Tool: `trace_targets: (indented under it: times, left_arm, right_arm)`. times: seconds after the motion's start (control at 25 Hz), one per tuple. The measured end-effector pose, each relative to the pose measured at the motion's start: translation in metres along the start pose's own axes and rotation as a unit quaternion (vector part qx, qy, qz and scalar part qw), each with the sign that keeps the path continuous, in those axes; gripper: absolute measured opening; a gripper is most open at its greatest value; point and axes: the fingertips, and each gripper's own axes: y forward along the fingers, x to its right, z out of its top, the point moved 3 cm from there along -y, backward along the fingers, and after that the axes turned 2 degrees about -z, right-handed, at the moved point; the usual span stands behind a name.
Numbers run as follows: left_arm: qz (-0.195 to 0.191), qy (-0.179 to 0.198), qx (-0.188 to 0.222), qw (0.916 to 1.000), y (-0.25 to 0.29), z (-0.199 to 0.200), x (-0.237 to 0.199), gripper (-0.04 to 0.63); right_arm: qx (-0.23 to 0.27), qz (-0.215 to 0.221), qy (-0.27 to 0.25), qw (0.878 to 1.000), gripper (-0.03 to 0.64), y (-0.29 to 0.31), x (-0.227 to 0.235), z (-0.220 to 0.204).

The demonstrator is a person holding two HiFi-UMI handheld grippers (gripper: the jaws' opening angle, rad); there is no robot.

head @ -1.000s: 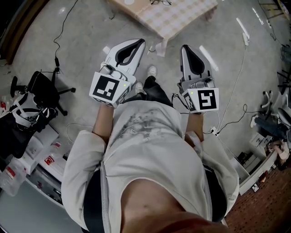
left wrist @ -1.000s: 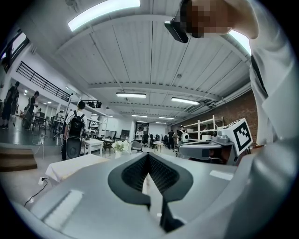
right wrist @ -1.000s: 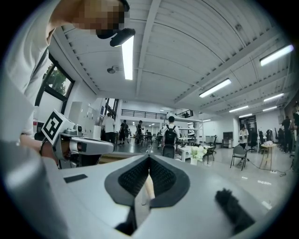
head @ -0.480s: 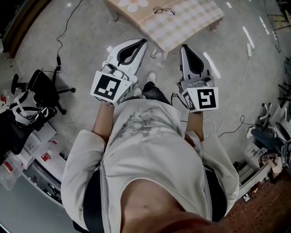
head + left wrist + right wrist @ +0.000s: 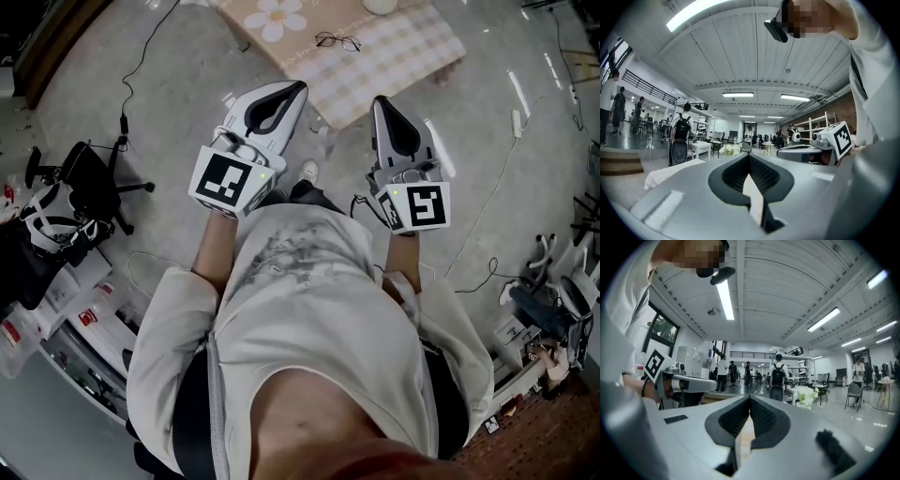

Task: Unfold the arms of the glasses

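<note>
Up on the checkered desk (image 5: 403, 56) at the top of the head view, the glasses (image 5: 338, 41) are lying around the middle of the part of the top that's showing. Honestly they're too small for me to tell whether the arms are folded or not. A flower-shaped thing (image 5: 277, 17) is sitting just left of them, toward the desk's left side, and something white (image 5: 380, 5) is peeking in at the far edge.

The left gripper (image 5: 298, 86) and the right gripper (image 5: 382, 97) are both hanging out in front of the person, one on either side of the desk's near corner and well apart from the glasses. Neither is touching anything.

Looking along the left gripper (image 5: 750, 159) in its own view, its jaws are pressing together with nothing between them. Same deal with the right gripper (image 5: 750, 401): jaws closed up tight and nothing in them.

Further out, a shoe (image 5: 307, 172) is showing on the floor just short of the desk's near corner. A black office chair (image 5: 89, 183) is standing off to the left, and a cable (image 5: 127, 84) is trailing across the floor near it.
</note>
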Motion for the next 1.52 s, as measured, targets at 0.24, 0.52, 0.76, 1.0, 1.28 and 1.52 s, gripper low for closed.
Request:
trace_targets:
  times: [0.24,0.52,0.76,1.0,1.28,1.52]
  left_arm:
    - [0.009,-0.004,-0.001,0.9999,0.014,0.0,-0.008,0.009]
    - [0.014,-0.012,-0.005,0.9998,0.027,-0.004,-0.027,0.009]
    - [0.005,-0.015,-0.013,0.9998,0.042,-0.014,-0.054,0.009]
    - [-0.018,-0.021,-0.009,0.9996,0.057,-0.02,-0.083,0.009]
    - [-0.047,-0.028,-0.009,0.9984,0.077,-0.025,-0.117,0.009]
    - [-0.083,-0.037,-0.017,0.9957,0.092,-0.032,-0.137,0.009]
  right_arm:
    - [-0.002,0.01,0.0,1.0,0.017,0.013,0.015,0.0]
    - [-0.005,0.015,0.005,1.0,0.017,0.036,0.025,-0.004]
    - [-0.01,0.006,0.006,1.0,0.017,0.062,0.031,-0.008]
    - [-0.022,-0.009,0.007,1.0,0.017,0.092,0.039,-0.014]
    - [-0.031,-0.034,0.01,0.999,0.017,0.122,0.047,-0.017]
    - [-0.039,-0.066,0.015,0.997,0.017,0.137,0.052,-0.023]
